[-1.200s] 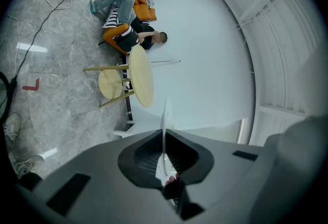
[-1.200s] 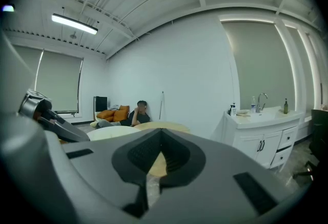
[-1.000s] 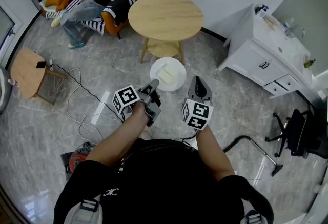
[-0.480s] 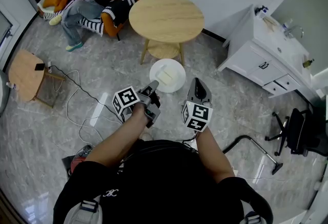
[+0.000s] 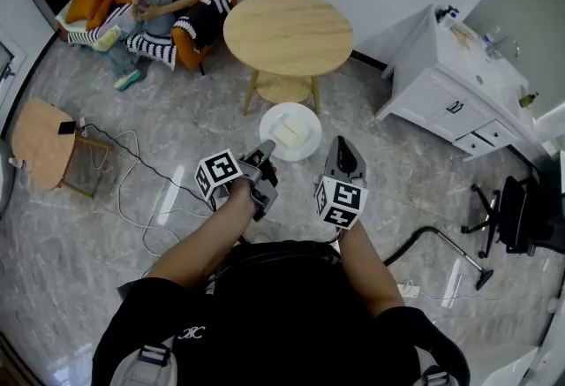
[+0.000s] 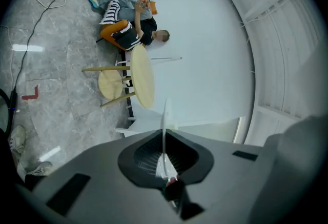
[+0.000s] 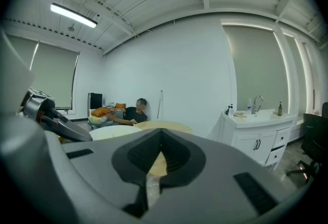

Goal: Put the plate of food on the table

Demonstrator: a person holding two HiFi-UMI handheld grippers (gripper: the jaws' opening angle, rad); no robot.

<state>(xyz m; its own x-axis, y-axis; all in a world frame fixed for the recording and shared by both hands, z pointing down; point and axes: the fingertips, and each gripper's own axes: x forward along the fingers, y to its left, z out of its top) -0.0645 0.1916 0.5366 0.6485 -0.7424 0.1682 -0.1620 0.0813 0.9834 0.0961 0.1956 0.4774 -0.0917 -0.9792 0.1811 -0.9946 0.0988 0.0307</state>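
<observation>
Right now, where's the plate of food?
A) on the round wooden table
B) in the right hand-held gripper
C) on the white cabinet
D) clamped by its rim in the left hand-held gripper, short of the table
D: in the left gripper view the plate stands edge-on between the shut jaws of the left hand-held gripper. In the head view it hangs short of the round table, whose top is bare.

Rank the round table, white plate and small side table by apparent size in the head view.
1. round table, clearly largest.
2-3. small side table and white plate look about alike; the plate is held nearer the camera, so unranked.
</observation>
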